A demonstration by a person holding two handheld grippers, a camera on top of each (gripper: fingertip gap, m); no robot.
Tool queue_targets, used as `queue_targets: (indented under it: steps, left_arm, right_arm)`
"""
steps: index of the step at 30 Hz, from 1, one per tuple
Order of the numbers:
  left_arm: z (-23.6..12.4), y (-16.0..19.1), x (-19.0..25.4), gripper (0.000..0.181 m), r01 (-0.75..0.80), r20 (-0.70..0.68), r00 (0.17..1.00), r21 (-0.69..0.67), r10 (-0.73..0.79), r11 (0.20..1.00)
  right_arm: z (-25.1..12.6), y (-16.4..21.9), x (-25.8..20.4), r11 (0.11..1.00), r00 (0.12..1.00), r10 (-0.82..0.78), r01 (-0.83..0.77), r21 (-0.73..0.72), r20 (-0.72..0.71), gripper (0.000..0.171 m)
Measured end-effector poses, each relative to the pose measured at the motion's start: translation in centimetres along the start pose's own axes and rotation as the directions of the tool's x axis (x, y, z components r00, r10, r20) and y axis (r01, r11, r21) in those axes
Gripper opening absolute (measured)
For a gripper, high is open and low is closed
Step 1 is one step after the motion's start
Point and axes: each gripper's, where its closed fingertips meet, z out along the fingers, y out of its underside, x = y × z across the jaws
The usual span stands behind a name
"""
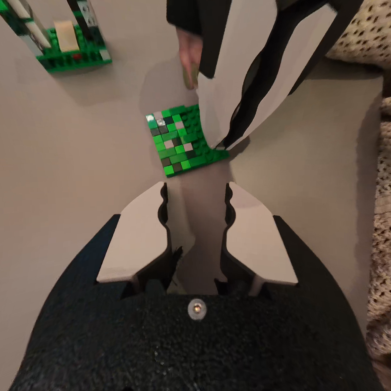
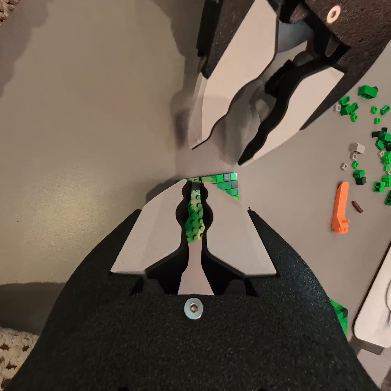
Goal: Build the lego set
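A green baseplate [image 1: 184,139] lies flat on the grey table, its left part tiled in green, dark and grey squares, its right part bare studs. My right gripper [image 1: 222,146] comes down from the upper right onto the plate's near right corner. In the right wrist view it [image 2: 195,185] is shut on a small grey tile [image 2: 195,186] held over the bare studs of the plate [image 2: 195,220]. My left gripper [image 1: 196,186] is open and empty, hovering just short of the plate's near edge. It also shows in the right wrist view [image 2: 218,154], beyond the plate.
A taller green, black and white build [image 1: 74,46] stands far left. Several loose green and grey bricks [image 2: 378,137], an orange brick separator [image 2: 340,209] and a small brown piece [image 2: 357,209] lie to the right. A white tray [image 2: 372,296] and a woven blanket [image 1: 380,232] border the table. The tips of both grippers are at nearly the same place. From either gripper's tips it is about 15 cm to the woven blanket [image 1: 380,232].
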Motion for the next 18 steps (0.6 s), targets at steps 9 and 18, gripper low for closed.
queue_targets:
  steps: [9, 18]
  left_arm:
    - [1.4, -0.6, 0.1, 0.071, -0.037, -0.023, 0.999, -0.052, 0.036, 0.998]
    - [2.0, -1.2, 0.7, 0.072, -0.048, -0.056, 0.997, -0.011, 0.047, 0.999]
  right_arm:
    - [-1.3, 0.0, -0.1, 1.000, 1.000, 0.013, -0.013, 0.012, -0.019, 0.007]
    - [-1.7, -0.3, 0.0, 1.000, 1.000, 0.010, -0.009, 0.023, -0.025, 0.008]
